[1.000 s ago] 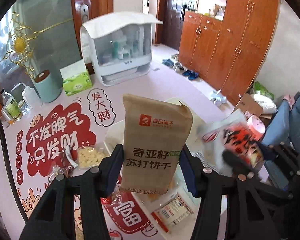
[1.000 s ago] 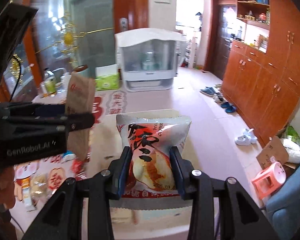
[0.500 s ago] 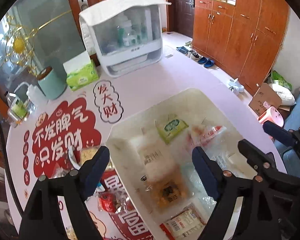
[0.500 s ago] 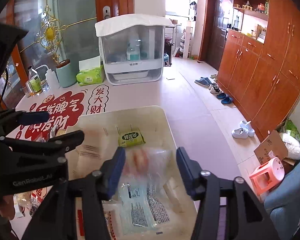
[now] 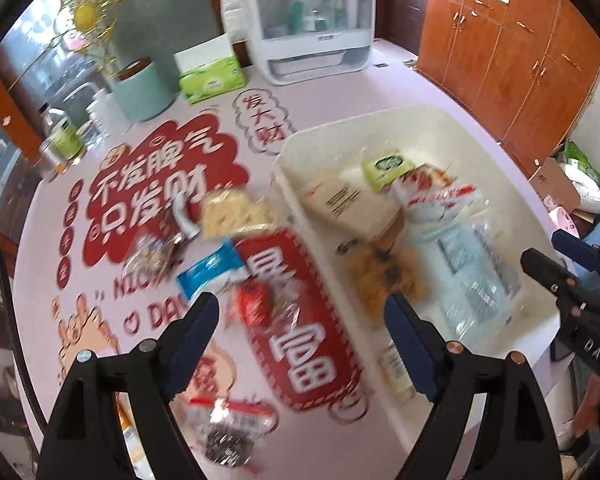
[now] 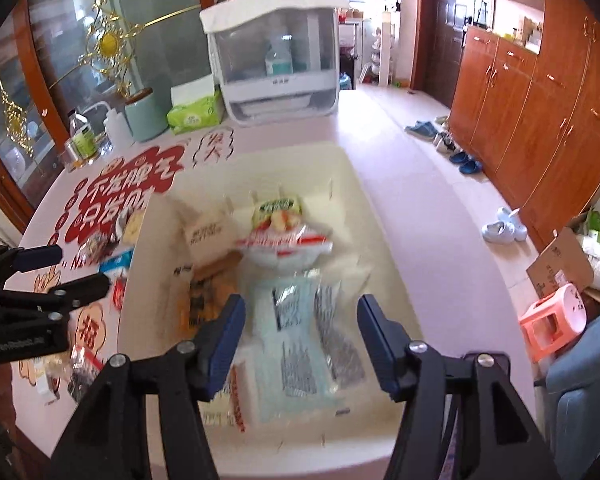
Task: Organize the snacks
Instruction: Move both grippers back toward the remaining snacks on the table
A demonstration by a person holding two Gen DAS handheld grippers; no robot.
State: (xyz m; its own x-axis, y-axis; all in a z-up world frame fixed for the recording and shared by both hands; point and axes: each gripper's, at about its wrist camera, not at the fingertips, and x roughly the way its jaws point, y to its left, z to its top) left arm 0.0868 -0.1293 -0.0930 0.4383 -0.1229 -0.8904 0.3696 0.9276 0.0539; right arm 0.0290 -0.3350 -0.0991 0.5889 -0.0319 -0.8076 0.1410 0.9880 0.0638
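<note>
A white bin on the pink table holds a brown cracker bag, a red-and-white snack bag, a small green packet and a pale blue packet. My left gripper is open and empty above loose snacks left of the bin: a yellow bag, a blue packet, a red packet. My right gripper is open and empty over the bin.
A white dish cabinet, a green tissue box, a teal canister and bottles stand at the table's far side. The table edge runs just right of the bin; wooden cupboards and shoes lie beyond.
Both grippers opened: the left let the brown cracker bag and the right let the red-and-white bag drop into the bin. The left gripper has since swung left, over the loose snacks.
</note>
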